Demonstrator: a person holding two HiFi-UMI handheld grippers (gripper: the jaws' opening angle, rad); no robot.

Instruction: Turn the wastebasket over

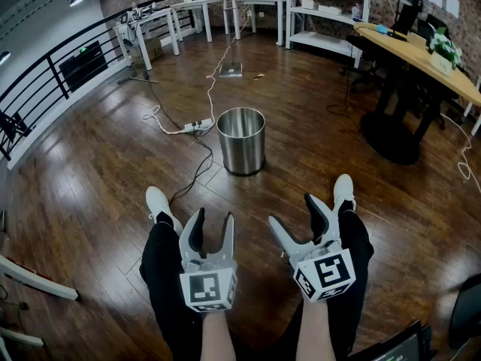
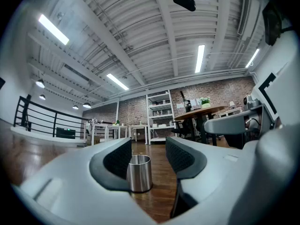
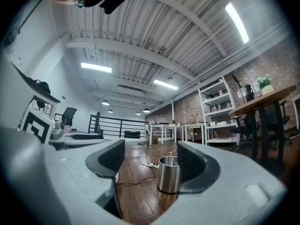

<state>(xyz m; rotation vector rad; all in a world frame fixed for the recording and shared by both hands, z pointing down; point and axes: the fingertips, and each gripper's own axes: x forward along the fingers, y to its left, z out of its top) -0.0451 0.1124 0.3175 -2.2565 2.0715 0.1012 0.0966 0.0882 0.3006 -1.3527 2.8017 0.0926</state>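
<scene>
A shiny steel wastebasket (image 1: 241, 141) stands upright, mouth up, on the dark wooden floor ahead of the person's feet. My left gripper (image 1: 213, 232) and right gripper (image 1: 299, 216) hover side by side near the knees, well short of it. Both are open with nothing between their jaws. Along the left gripper's jaws the wastebasket (image 2: 139, 173) shows in the gap (image 2: 147, 156), far off. In the right gripper view the wastebasket (image 3: 168, 174) stands partly behind the right jaw, beyond the gripper (image 3: 150, 158).
A white power strip (image 1: 197, 125) and trailing cables (image 1: 194, 173) lie on the floor just left of the wastebasket. A round-based wooden table (image 1: 421, 55) stands at the right, white desks and shelves (image 1: 323, 10) at the back, a black railing (image 1: 45, 89) at the left.
</scene>
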